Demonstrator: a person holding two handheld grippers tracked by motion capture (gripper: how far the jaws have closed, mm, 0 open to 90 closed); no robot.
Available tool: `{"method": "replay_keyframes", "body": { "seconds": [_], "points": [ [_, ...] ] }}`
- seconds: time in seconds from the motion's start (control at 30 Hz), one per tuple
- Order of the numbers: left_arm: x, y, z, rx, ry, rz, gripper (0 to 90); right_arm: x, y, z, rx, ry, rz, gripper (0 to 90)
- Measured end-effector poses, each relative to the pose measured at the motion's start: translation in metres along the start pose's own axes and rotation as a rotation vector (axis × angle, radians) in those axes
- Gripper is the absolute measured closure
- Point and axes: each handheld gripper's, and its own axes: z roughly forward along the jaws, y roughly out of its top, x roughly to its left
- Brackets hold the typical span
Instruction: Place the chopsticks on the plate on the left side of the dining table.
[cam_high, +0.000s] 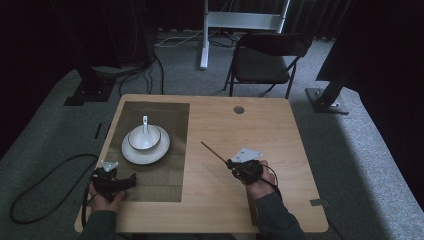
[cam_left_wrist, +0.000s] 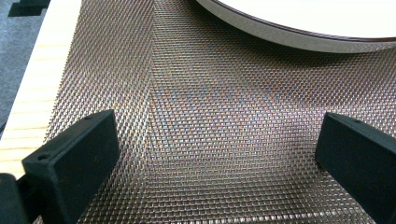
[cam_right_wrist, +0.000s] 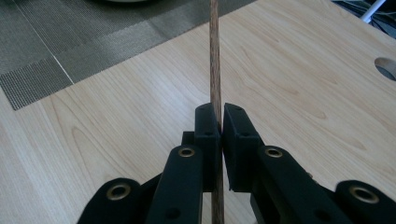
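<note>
Right gripper view, right hand-held gripper (cam_right_wrist: 218, 123) clamped on wooden chopstick (cam_right_wrist: 215, 56), left hand-held gripper (cam_left_wrist: 215, 154) wide over woven placemat (cam_left_wrist: 196, 116)

No legible text or labels.

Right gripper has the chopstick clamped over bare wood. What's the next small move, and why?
Probably carry the chopstick leftward toward the woven placemat and lower it beside the plate. The right gripper is shut on the stick above the bare table, its tip aimed at the mat, where the bowl with spoon already sits. The left gripper waits open over the mat.
</note>
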Motion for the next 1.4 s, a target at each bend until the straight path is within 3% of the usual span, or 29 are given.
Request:
{"method": "replay_keyframes", "body": {
  "seconds": [1.4],
  "points": [
    [0.0, 0.0, 0.0, 0.0, 0.0, 0.0, 0.1, 0.018, 0.041, 0.009, -0.061, 0.062, -0.078, 85.0]
  ]
}}
